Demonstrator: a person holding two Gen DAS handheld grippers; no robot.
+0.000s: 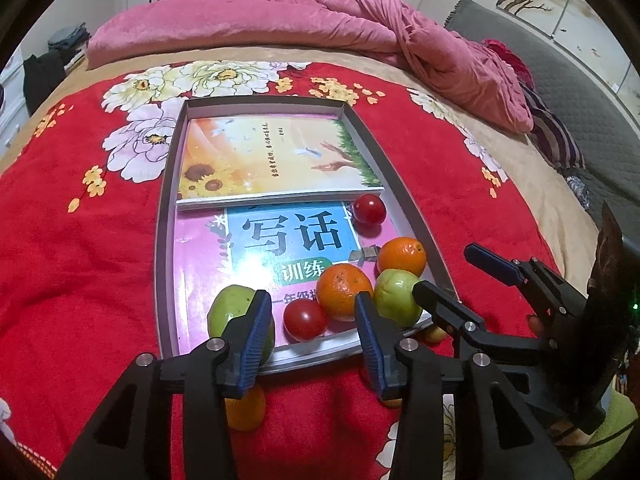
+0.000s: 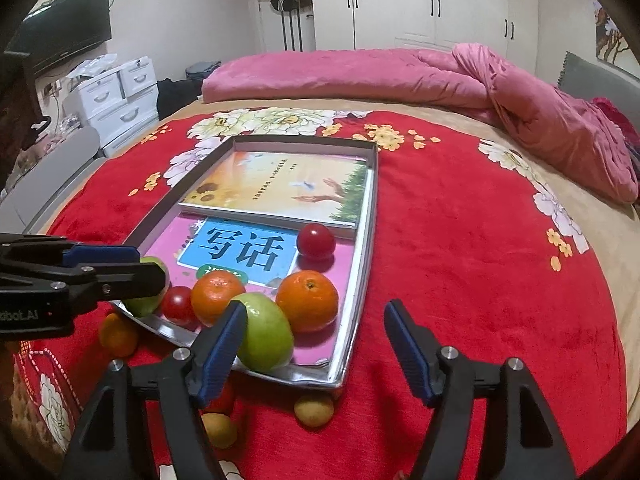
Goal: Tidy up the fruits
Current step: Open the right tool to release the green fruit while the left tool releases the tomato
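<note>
A metal tray (image 1: pixel 166 208) (image 2: pixel 370 216) lies on the red bedspread with two books in it. At its near end sit a green fruit (image 1: pixel 230 312), a tomato (image 1: pixel 305 319), an orange (image 1: pixel 345 291), a second green fruit (image 1: pixel 396 298) (image 2: pixel 266 334) and a second orange (image 1: pixel 401 256) (image 2: pixel 307 300). Another tomato (image 1: pixel 369 209) (image 2: pixel 316 240) rests farther back. My left gripper (image 1: pixel 314 340) (image 2: pixel 150 266) is open over the tray's near edge; its left finger overlaps the first green fruit and the tomato shows in the gap. My right gripper (image 2: pixel 316 320) (image 1: pixel 446 270) stands open at the near right corner, holding nothing.
Loose fruits lie on the bedspread outside the tray: an orange one (image 1: pixel 245 410) (image 2: pixel 118 334) and small yellow ones (image 2: pixel 314 410) (image 2: pixel 218 430). A pink quilt (image 1: pixel 360 28) is heaped at the far side. White drawers (image 2: pixel 116 96) stand beyond the bed.
</note>
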